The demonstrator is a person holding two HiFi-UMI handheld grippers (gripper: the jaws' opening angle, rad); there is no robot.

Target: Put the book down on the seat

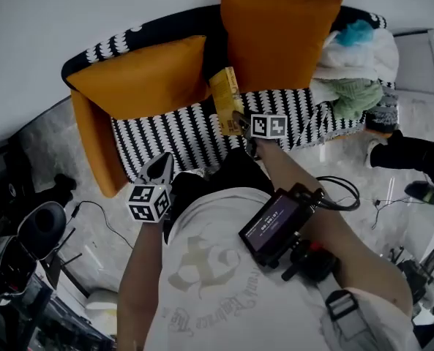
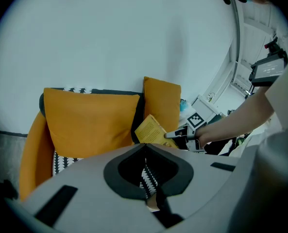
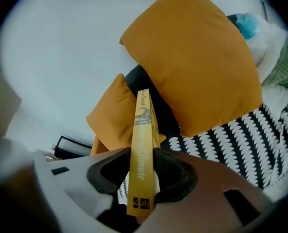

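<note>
A thin yellow book point(image 1: 226, 101) stands on edge over the black-and-white patterned seat point(image 1: 180, 134) of a sofa, just in front of the gap between two orange cushions. My right gripper point(image 1: 240, 123) is shut on the book's lower end. In the right gripper view its spine point(image 3: 143, 144) rises between the jaws, with the seat point(image 3: 231, 135) to the right. My left gripper point(image 1: 160, 168) hangs shut and empty near the seat's front edge, left of the book. The left gripper view shows the book point(image 2: 151, 130) and the right gripper point(image 2: 182, 134) beyond its closed jaws.
Two orange cushions point(image 1: 140, 79) point(image 1: 275, 35) lean on the sofa back. An orange armrest point(image 1: 92, 145) closes the left end. A heap of white and green cloth point(image 1: 352, 72) fills the right end. Cables point(image 1: 348, 189) lie on the floor.
</note>
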